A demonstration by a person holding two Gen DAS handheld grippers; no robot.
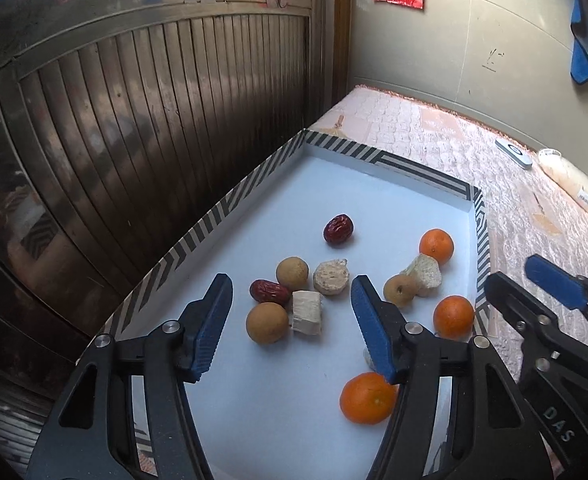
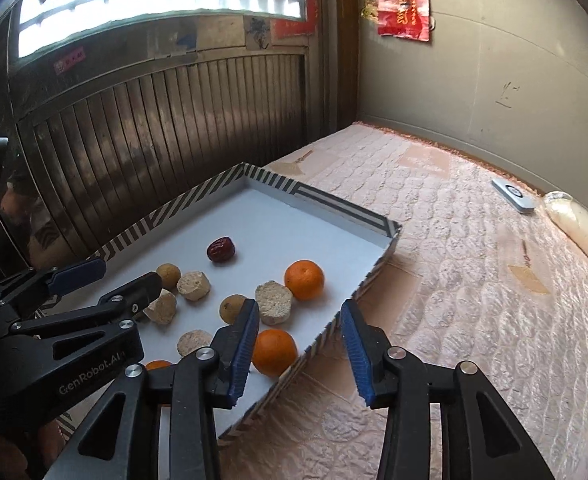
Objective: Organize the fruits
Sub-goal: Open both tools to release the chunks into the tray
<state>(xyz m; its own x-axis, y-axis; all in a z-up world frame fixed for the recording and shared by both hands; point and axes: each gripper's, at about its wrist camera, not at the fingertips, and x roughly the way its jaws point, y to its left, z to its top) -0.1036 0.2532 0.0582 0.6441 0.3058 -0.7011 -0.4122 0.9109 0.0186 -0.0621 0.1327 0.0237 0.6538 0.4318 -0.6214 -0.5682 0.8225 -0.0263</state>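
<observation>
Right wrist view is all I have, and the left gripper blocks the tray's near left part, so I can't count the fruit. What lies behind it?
Observer: A second red date lies there, right next to a white chunk.
Operator: Anything else hidden?
Observer: A round brown fruit, on the near side of that date.
Operator: Is the left gripper holding any of them?
Observer: No. The left gripper is open, and its pads press on nothing.

both grippers, left gripper (image 1: 291, 324) and right gripper (image 2: 300, 350), are black plastic linkage frames with silver screws, ribbed blue finger pads (image 1: 368, 328), and white "GenRobot.AI" and "DAS" lettering
</observation>
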